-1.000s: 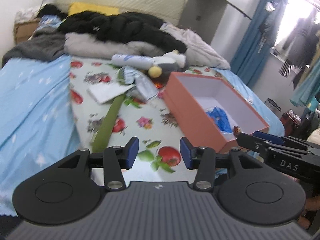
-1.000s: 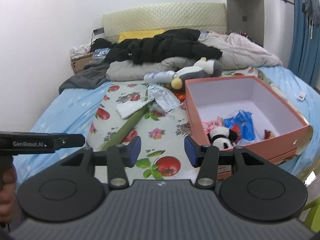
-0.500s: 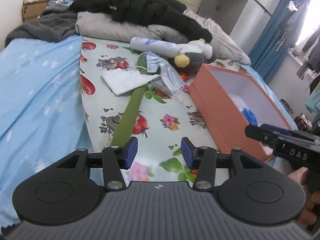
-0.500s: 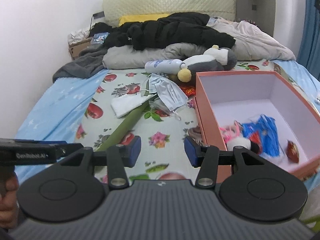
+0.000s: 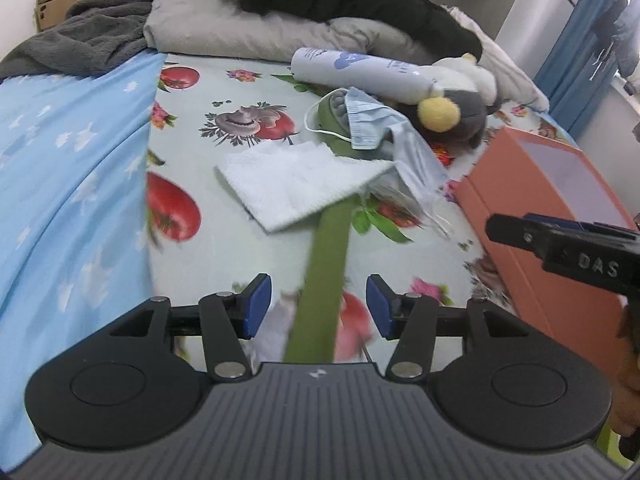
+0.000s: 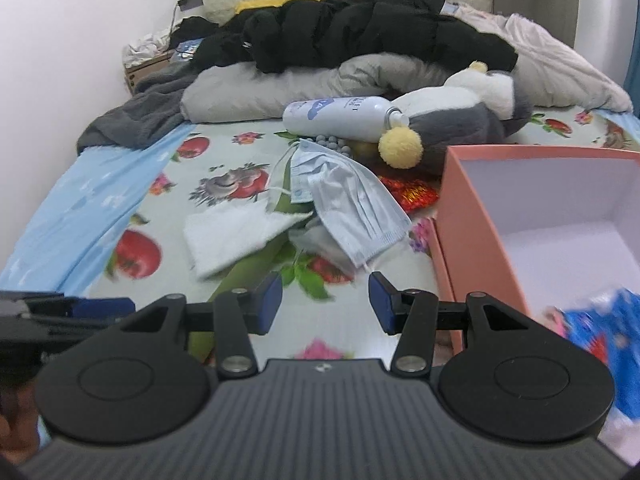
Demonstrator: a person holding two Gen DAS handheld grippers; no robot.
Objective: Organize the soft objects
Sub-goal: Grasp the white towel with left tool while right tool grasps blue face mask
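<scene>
My left gripper (image 5: 318,306) is open and empty, low over a long green strap (image 5: 326,264) that runs between its fingers on the bed. A folded white cloth (image 5: 296,184) lies on the strap just beyond. Blue face masks (image 6: 348,204) lie right of the cloth. A grey and white plush penguin (image 6: 452,128) lies behind them. My right gripper (image 6: 325,300) is open and empty, near the masks and beside the orange box (image 6: 472,216), which holds a blue item (image 6: 600,328).
A white spray bottle (image 6: 340,118) lies against the penguin. Pillows, a black jacket (image 6: 352,28) and grey blankets pile at the head of the bed. A light blue sheet (image 5: 60,168) covers the left side. A red shiny packet (image 6: 408,192) lies by the box.
Both grippers have moved forward and lower over the bed, closer to the cloth, strap and masks. The green strap now lies between the left fingers. Both stay open.
</scene>
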